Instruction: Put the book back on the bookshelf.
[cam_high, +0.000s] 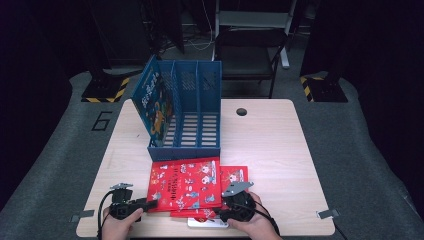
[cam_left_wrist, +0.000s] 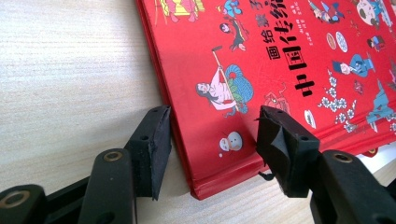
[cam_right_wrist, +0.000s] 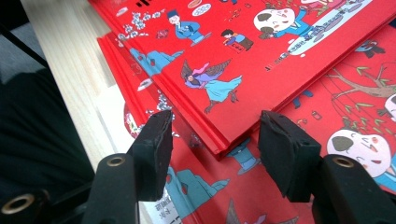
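right now the top red book (cam_high: 184, 182) lies flat on a stack of red books at the near edge of the table (cam_high: 270, 150), just in front of the blue file rack (cam_high: 192, 107). left gripper (cam_left_wrist: 212, 140) straddles its near-left corner, jaws partly apart, pads not clearly pressing. right gripper (cam_right_wrist: 215, 140) frames the near-right corner, jaws also partly apart, not touching it

Top red book (cam_left_wrist: 289, 60) runs off the frame's upper and right edges beyond the left gripper (cam_left_wrist: 212, 140). Lower red book (cam_right_wrist: 327, 140) largely covered beyond the right gripper (cam_right_wrist: 215, 149). White book (cam_high: 207, 222) beneath: title unreadable.
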